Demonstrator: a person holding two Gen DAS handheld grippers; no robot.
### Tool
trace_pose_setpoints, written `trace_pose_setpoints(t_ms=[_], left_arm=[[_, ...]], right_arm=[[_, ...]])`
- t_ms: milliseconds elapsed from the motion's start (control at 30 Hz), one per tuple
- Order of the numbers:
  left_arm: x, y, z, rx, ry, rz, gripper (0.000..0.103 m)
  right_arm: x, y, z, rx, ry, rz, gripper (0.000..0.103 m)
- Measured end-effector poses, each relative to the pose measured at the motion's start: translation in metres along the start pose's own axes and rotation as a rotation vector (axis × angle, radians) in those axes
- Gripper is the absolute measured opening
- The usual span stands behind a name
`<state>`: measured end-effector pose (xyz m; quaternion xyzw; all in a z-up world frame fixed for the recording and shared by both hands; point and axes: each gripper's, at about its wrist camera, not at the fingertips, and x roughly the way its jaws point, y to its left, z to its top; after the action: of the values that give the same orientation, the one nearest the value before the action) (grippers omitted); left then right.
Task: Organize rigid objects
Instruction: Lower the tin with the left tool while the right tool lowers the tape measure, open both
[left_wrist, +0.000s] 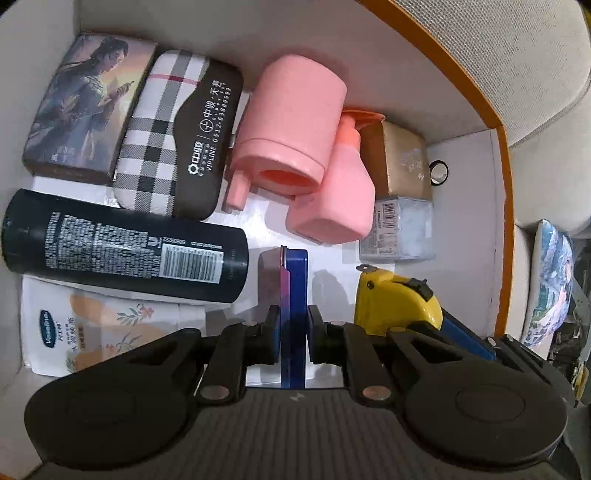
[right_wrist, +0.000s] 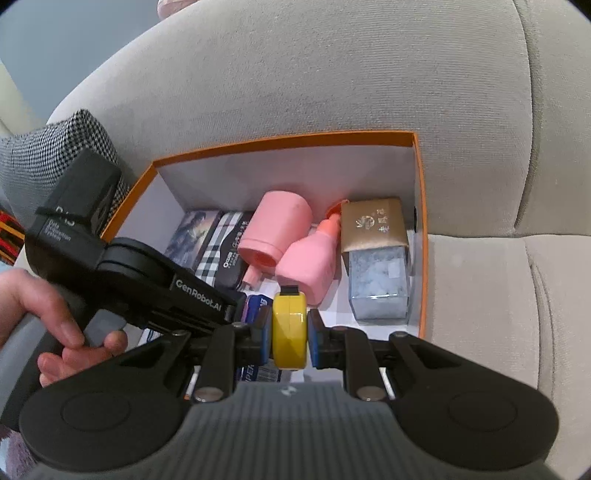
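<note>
An orange-rimmed white box (left_wrist: 480, 92) sits on a grey sofa and holds several items. My left gripper (left_wrist: 292, 332) is down inside it, shut on a thin blue and pink flat case (left_wrist: 295, 280) that stands on edge above the box floor. My right gripper (right_wrist: 290, 332) is shut on a yellow tape measure (right_wrist: 290, 321) just over the box's near right part. In the left wrist view the tape measure (left_wrist: 395, 299) hangs to the right of the flat case.
Lying in the box are a black bottle (left_wrist: 122, 247), a plaid glasses case (left_wrist: 173, 136), an illustrated box (left_wrist: 85, 107), a pink cup (left_wrist: 295, 122), a pink pump bottle (left_wrist: 340, 192), a gold box (left_wrist: 399, 158), a clear box (left_wrist: 402, 229) and a Vaseline pack (left_wrist: 92, 325). A houndstooth cushion (right_wrist: 55, 155) lies left.
</note>
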<state>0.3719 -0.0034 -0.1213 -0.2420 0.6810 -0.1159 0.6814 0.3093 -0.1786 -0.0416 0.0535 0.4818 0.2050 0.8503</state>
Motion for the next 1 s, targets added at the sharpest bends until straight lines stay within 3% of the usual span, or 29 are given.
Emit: trace_pose_setpoints(t_ms=[267,733,1000], left_arm=[[-0.019,-0.007,-0.007,0.092,-0.078,0.099,0.021],[-0.065,-0.013,-0.040,0.281,-0.347,0.127,0.023],[-0.076,-0.002,-0.057,0.294,-0.428,0.072,0.029]], right_arm=[[0.004,0.005,0.004,-0.038,0.051,-0.036,0.020],[0.034,0.008,0.009,0.118,0.178,-0.071,0.020],[0.045,0.015,0.009,0.130,0.225,-0.090,0.020]])
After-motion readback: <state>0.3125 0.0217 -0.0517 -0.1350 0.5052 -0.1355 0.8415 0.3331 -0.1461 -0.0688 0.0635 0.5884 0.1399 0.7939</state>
